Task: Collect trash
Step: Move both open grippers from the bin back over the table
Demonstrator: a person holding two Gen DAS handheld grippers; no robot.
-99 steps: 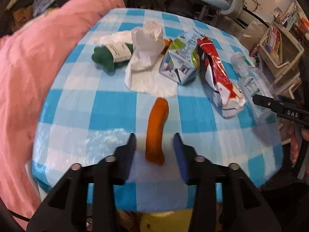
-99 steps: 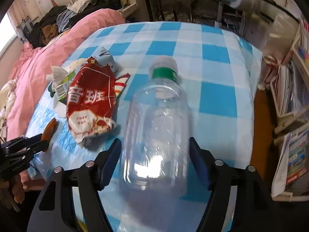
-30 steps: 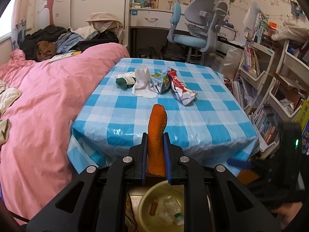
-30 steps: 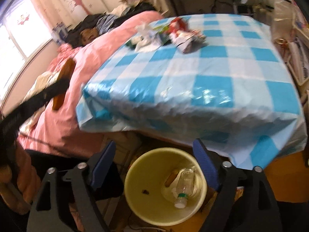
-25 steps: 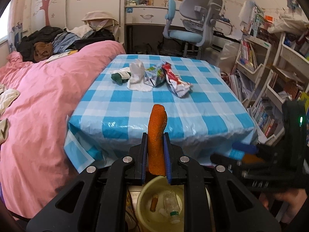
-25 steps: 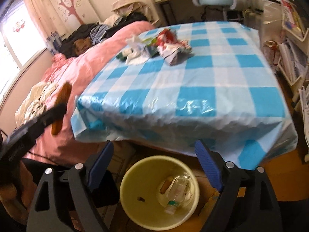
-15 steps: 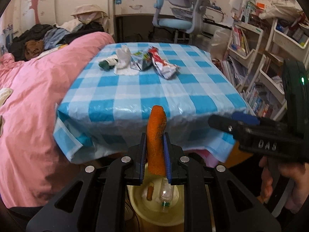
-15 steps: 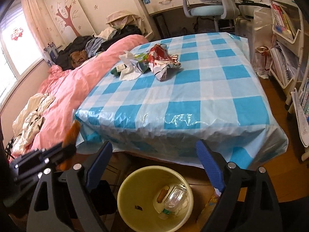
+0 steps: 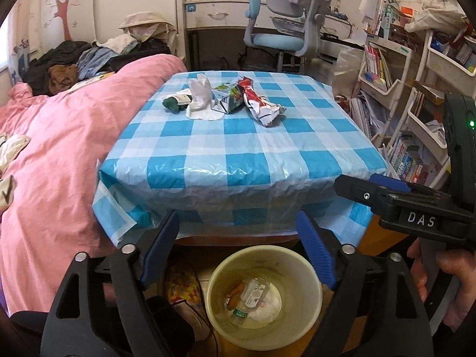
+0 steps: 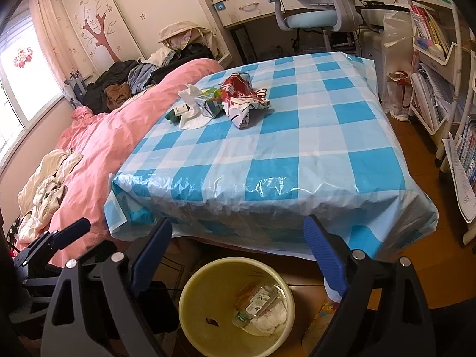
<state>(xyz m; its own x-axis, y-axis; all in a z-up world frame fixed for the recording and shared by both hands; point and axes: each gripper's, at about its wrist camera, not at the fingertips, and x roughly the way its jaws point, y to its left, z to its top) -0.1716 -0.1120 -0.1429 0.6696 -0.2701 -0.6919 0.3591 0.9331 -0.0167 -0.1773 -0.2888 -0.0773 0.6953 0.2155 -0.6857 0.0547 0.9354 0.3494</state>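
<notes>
The left gripper [image 9: 238, 247] has its jaws opening wide with nothing between them; the right gripper [image 10: 238, 253] has jaws spread, empty too. Both hang over a round, pale yellow bin [image 9: 264, 324] on the floor, where a clear plastic bottle [image 9: 250, 296] and an orange stick [image 9: 235, 290] lie. Beyond, the worktop [image 9: 238, 148] wears a glossy blue-and-white checked cover carrying a crumpled red wrapper [image 9: 258, 104], a carton [image 9: 226, 96] and a white tissue [image 9: 200, 101]. A pink bed [image 9: 59, 148] lies just beside it.
</notes>
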